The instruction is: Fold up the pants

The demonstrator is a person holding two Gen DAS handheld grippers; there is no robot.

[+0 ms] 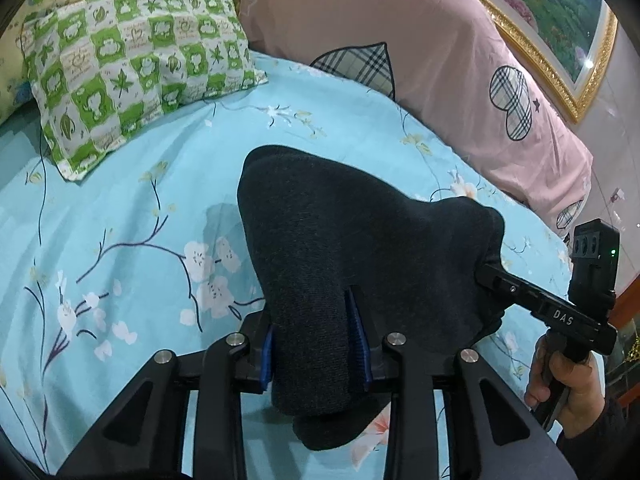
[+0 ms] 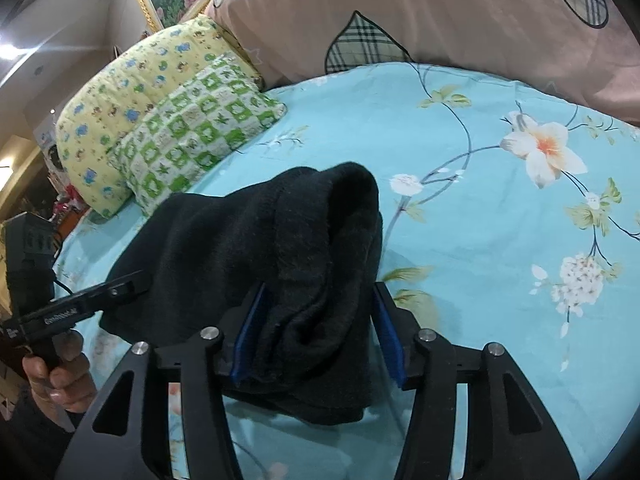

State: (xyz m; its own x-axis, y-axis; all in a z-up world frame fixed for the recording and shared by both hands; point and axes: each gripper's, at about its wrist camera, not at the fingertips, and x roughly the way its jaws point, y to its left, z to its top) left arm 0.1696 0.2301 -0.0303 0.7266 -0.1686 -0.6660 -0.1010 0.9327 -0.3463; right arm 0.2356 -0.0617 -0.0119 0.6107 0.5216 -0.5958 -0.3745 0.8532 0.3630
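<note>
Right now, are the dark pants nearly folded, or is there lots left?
Partly done, I think. The dark knitted pants already look bunched into a short, doubled bundle. Both the left gripper and the right gripper have cloth between their blue pads, lifting it above the light blue flowered bedsheet. Left: lay it flat and smooth the final fold.

This is a bedroom in a home. A bed spreads out ahead of each hand-held gripper, covered by a light blue sheet printed with blossoms and branches. Beyond and to the left lie a green-and-white checked pillow and, behind it, a yellow cartoon-print pillow. Along the far edge sits a pink quilt with plaid heart and leaf patches. A gold-framed landscape picture hangs on the wall above it.
</note>
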